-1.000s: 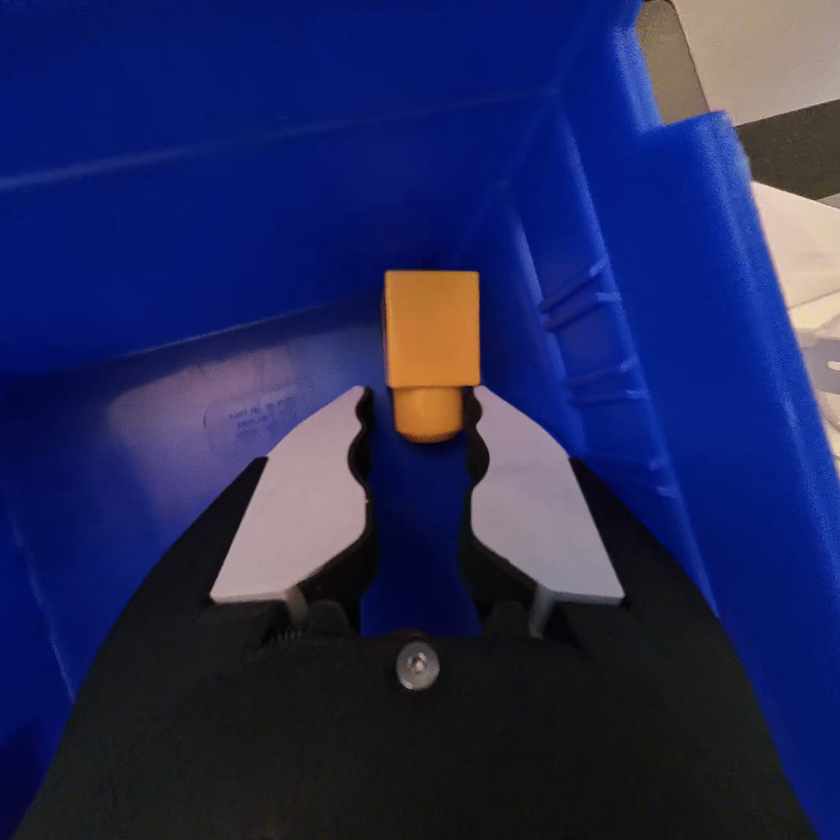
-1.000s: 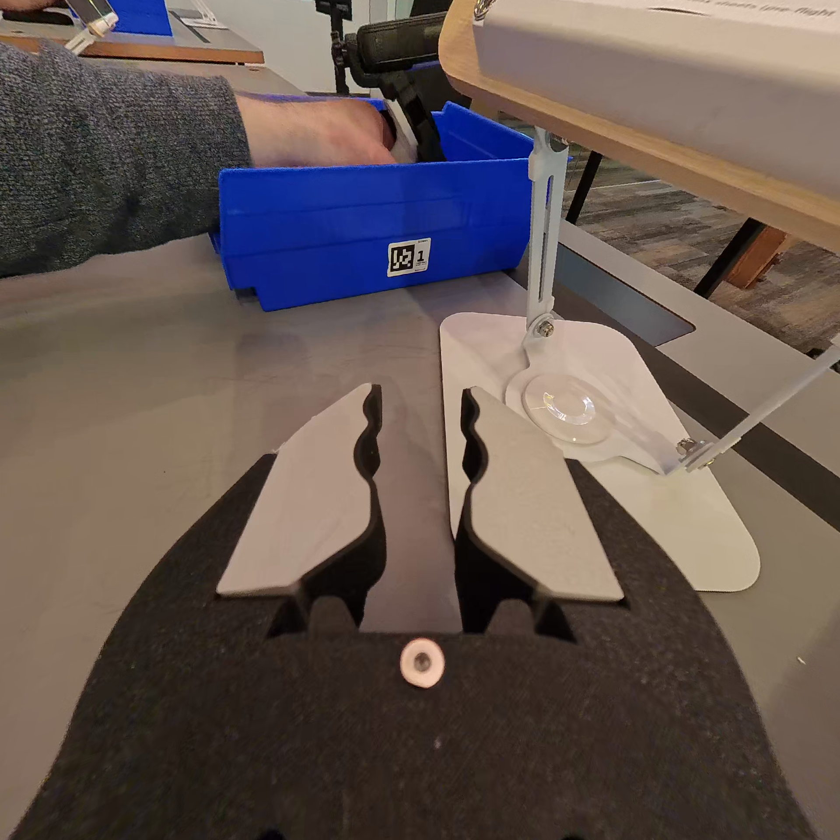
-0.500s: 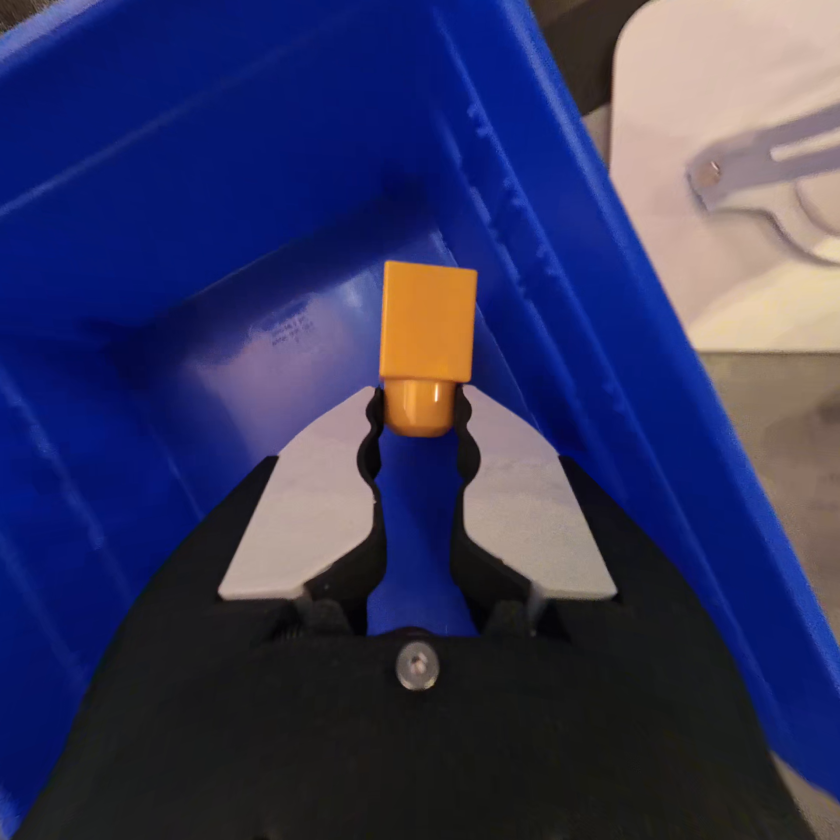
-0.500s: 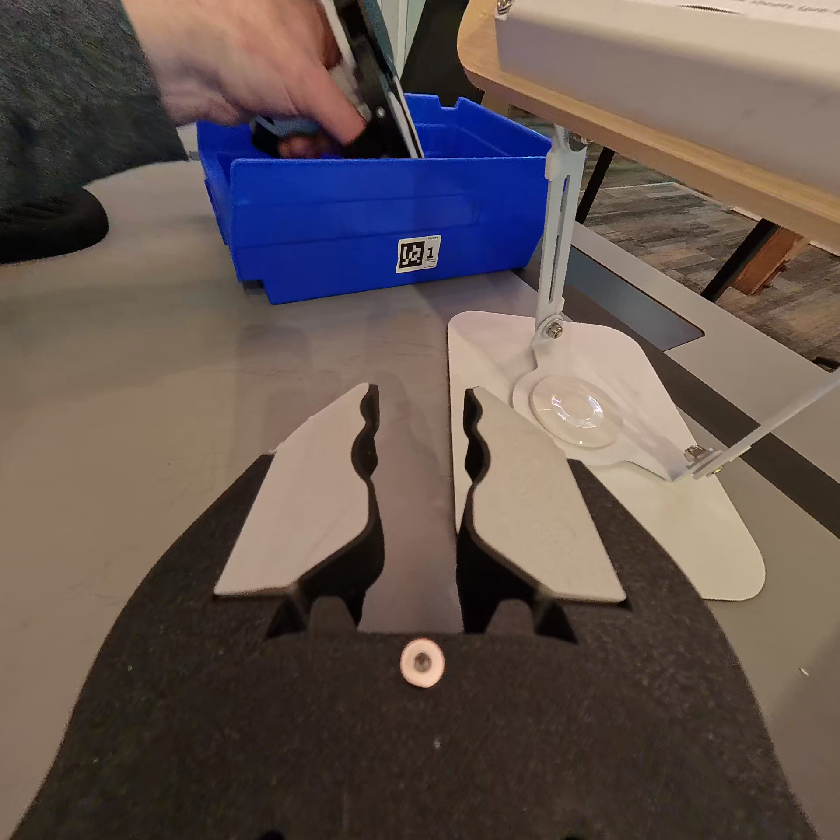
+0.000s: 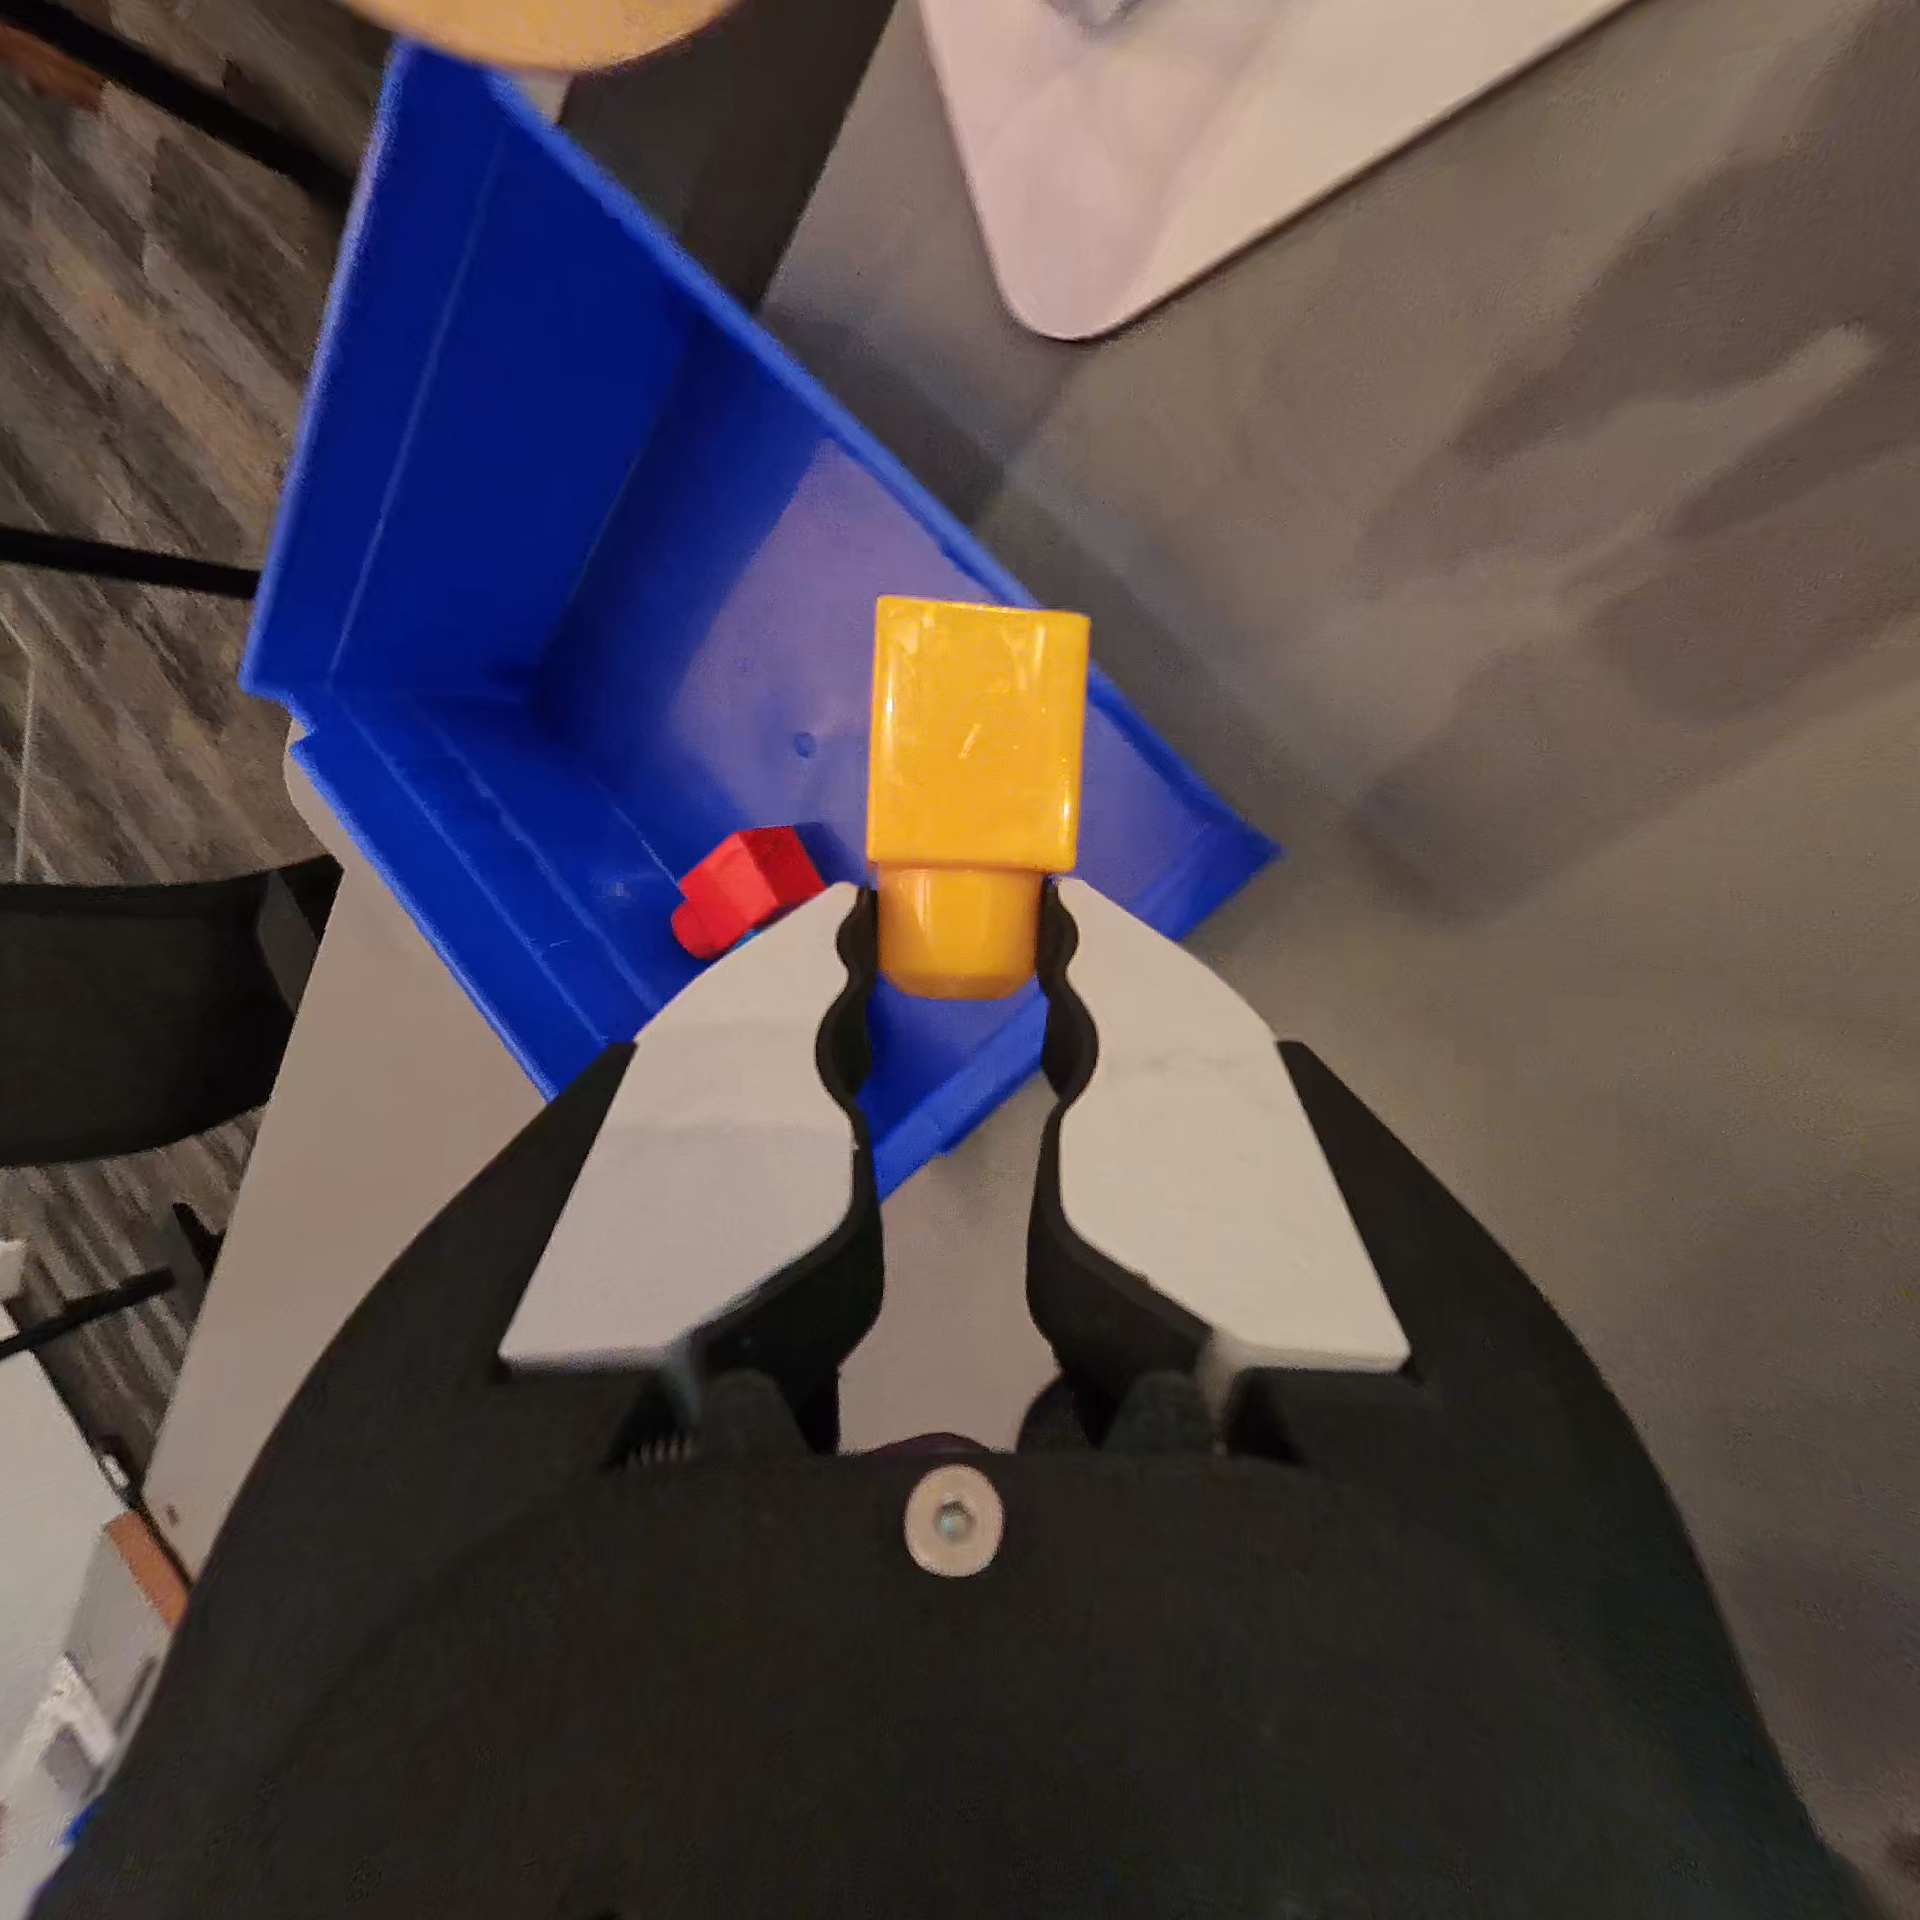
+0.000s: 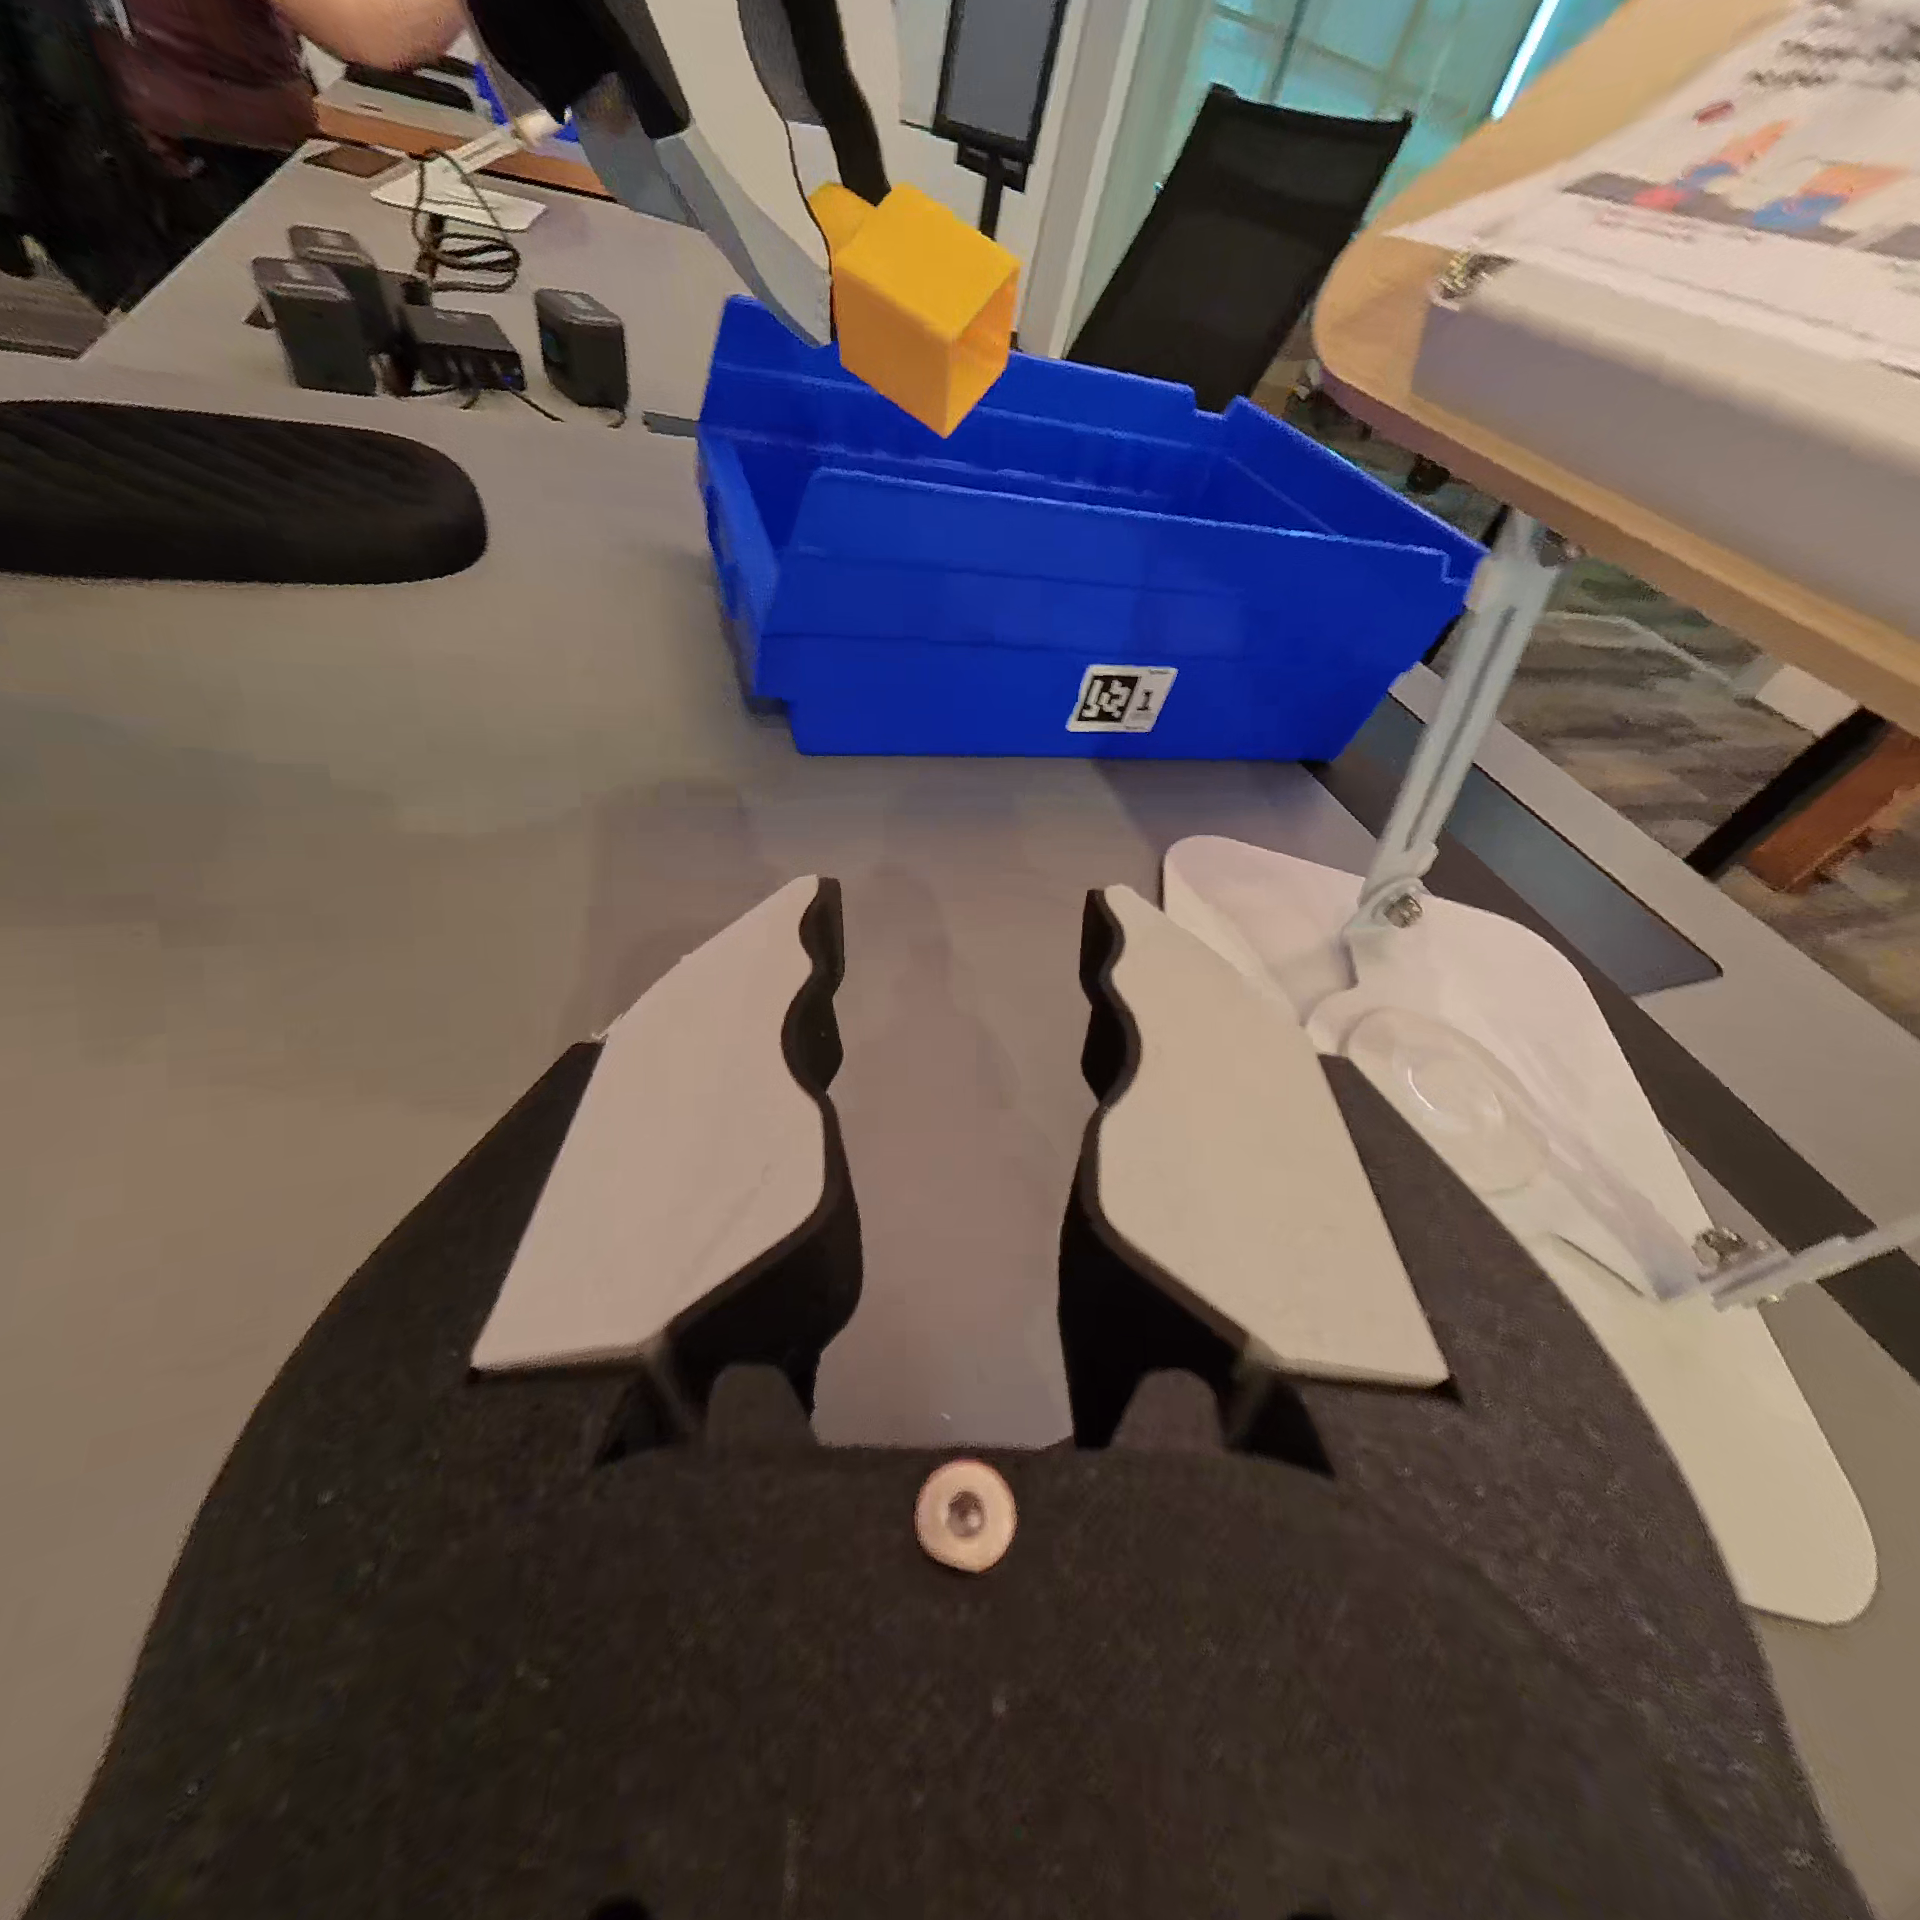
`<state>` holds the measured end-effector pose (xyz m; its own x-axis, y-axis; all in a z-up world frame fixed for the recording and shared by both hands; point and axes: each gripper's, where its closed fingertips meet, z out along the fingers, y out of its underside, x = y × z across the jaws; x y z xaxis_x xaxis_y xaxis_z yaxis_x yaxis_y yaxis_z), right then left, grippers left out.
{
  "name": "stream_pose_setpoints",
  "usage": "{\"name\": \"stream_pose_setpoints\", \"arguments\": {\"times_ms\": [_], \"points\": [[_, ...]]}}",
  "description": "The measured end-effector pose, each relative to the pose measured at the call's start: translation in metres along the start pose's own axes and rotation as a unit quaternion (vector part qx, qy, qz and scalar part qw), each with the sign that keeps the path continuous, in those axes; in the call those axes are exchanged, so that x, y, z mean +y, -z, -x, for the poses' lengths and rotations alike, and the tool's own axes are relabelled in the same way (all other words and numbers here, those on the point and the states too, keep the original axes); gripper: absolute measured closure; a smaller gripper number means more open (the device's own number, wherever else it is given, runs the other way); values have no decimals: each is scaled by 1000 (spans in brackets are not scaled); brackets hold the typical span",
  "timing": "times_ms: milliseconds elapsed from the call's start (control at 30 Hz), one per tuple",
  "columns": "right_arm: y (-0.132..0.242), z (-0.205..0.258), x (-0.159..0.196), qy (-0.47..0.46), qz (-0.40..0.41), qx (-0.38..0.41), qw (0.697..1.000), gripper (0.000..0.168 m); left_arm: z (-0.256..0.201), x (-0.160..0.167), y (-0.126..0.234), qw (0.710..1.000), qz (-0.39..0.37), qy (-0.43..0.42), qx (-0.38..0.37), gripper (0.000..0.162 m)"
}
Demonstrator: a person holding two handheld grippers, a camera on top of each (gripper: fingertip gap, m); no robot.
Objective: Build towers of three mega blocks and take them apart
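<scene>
The left wrist view looks steeply down from above the blue bin point(image 5: 499, 540), while the right wrist view looks level over the table point(image 6: 312, 831) toward this bin point(image 6: 1039, 623), which both share.

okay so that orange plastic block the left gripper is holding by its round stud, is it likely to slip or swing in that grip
The orange plastic block is probably stiff and light: the right wrist view shows it hollow. The left gripper pinches only its round stud, whose smooth, glossy surface may let it twist or slide. The square body hangs beyond the fingertips, so a bump could lever it loose over the blue plastic bin.

One yellow block point(image 5: 971, 732), one red block point(image 5: 746, 888), one blue bin point(image 5: 499, 436).
</scene>
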<state>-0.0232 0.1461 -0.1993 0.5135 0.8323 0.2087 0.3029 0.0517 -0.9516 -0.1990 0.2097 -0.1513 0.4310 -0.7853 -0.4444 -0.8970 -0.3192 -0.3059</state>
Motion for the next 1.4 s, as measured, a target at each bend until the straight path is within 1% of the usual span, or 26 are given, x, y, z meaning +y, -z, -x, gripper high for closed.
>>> {"name": "stream_pose_setpoints", "arguments": {"times_ms": [67,167,367,467,667,833,867,933,1067,1233,1267,1400], "points": [[-1,10,-4,22,-5,-10,1000,122,-18,-2,9,999,11,-35,3,133],[-1,23,-8,51,-11,-21,998,121,-49,-13,14,998,4,-57,40,133],[-3,38,-11,101,-6,-25,995,115,-111,-28,-5,987,30,-115,106,133],[-6,43,-8,128,7,-25,991,113,-130,-36,-13,980,48,-147,123,133],[-10,49,0,169,34,-22,985,111,-150,-54,-18,966,69,-222,116,133],[-12,50,6,173,47,-26,984,114,-159,-63,-15,954,74,-275,97,133],[-12,50,6,177,46,-26,983,117,-161,-65,-15,953,73,-279,97,133],[-11,49,6,187,49,-19,981,130,-165,-67,-14,950,70,-285,103,133],[-11,47,8,187,54,-19,981,131,-165,-67,-16,952,63,-281,104,133],[-9,46,4,177,40,-20,983,132,-159,-67,-6,962,31,-245,121,133],[-8,45,4,176,40,-19,983,132,-154,-66,-2,965,23,-231,123,130],[-8,44,5,162,38,-25,986,131,-110,-54,9,982,-5,-168,90,131]]}}
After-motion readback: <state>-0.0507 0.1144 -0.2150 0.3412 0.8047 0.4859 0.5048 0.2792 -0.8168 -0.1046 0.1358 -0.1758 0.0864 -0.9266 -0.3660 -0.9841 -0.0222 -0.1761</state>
